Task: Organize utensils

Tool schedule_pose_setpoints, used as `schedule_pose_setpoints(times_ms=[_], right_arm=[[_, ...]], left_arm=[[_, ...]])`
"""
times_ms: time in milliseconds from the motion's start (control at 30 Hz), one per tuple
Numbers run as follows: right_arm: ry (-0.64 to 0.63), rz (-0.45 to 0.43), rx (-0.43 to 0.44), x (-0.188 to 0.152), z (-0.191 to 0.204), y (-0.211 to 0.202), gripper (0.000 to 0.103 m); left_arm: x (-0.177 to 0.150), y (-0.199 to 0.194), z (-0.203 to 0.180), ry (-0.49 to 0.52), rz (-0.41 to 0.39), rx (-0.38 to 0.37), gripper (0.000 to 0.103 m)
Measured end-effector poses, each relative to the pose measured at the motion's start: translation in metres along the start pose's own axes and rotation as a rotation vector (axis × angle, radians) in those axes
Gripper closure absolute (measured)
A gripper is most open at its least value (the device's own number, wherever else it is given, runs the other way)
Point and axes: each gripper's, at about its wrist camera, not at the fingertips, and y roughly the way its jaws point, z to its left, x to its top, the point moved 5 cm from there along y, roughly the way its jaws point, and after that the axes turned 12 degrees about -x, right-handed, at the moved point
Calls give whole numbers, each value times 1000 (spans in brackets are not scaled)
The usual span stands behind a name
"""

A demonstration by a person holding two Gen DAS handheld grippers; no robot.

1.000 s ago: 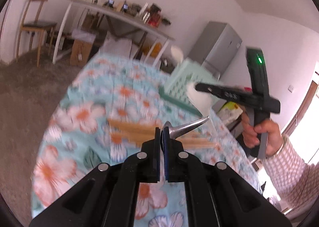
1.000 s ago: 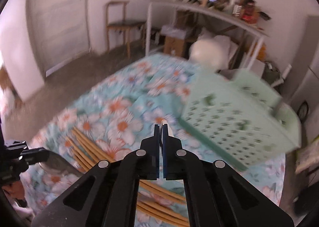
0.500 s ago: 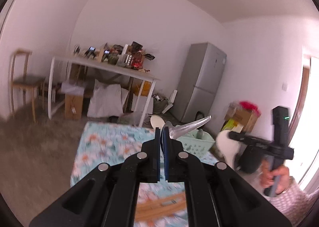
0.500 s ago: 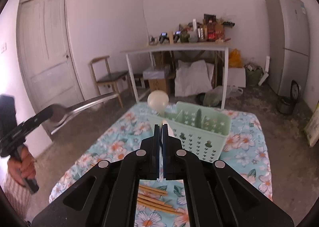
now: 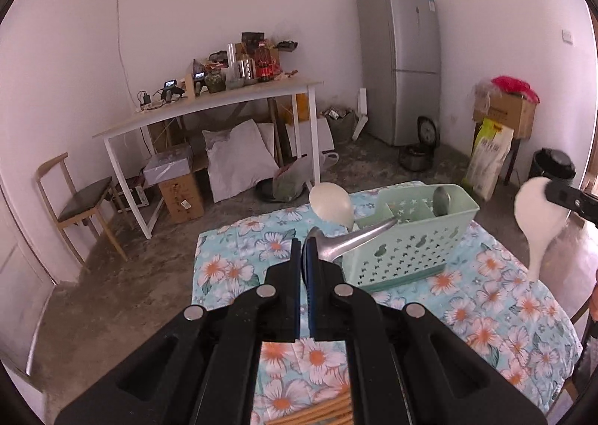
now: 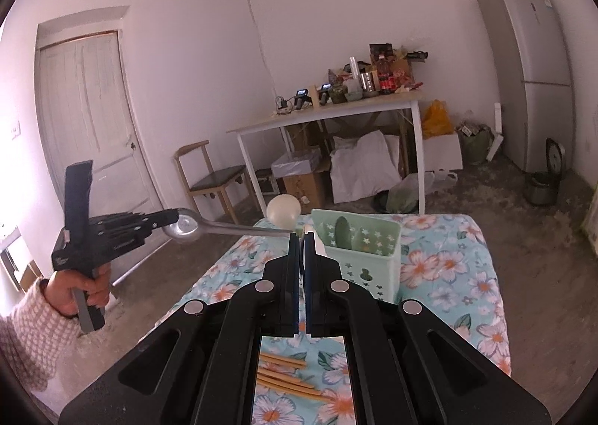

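Observation:
My left gripper [image 5: 302, 243] is shut on the bowl end of a metal spoon [image 5: 355, 236]; its handle sticks out to the right, in front of the green basket [image 5: 411, 249]. In the right wrist view the same left gripper [image 6: 170, 218] holds the metal spoon [image 6: 187, 227] in the air at the left. My right gripper [image 6: 302, 238] is shut on a white paddle [image 6: 318, 245], whose head [image 5: 538, 212] shows at the right of the left wrist view. In the basket [image 6: 358, 268] stand a white spoon [image 6: 283, 210] and a metal spoon [image 5: 443, 200]. Wooden chopsticks [image 6: 287, 376] lie on the flowered tablecloth [image 5: 486, 313].
Beyond the table's far edge there is bare floor, a white desk [image 5: 209, 114] loaded with bottles and clutter, a wooden chair [image 5: 78, 200], sacks and boxes. A grey fridge [image 5: 400, 62] stands at the back right. A hand in a checked sleeve [image 6: 26, 331] holds the left gripper's handle.
Both grippers have risen and rolled level, so the views swing from the tabletop to the room. The basket now stands upright ahead. Both stay shut on their utensils.

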Motion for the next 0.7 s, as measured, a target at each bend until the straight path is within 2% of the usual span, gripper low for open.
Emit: schedule_pose_setpoints(times_ms=[367, 700], right_arm=[[43, -19, 29, -2, -15, -9, 102], [61, -21, 45, -2, -20, -10, 102]], left_arm=[[43, 37, -17, 119, 114, 56, 101], [55, 34, -24, 222, 188, 118, 101]])
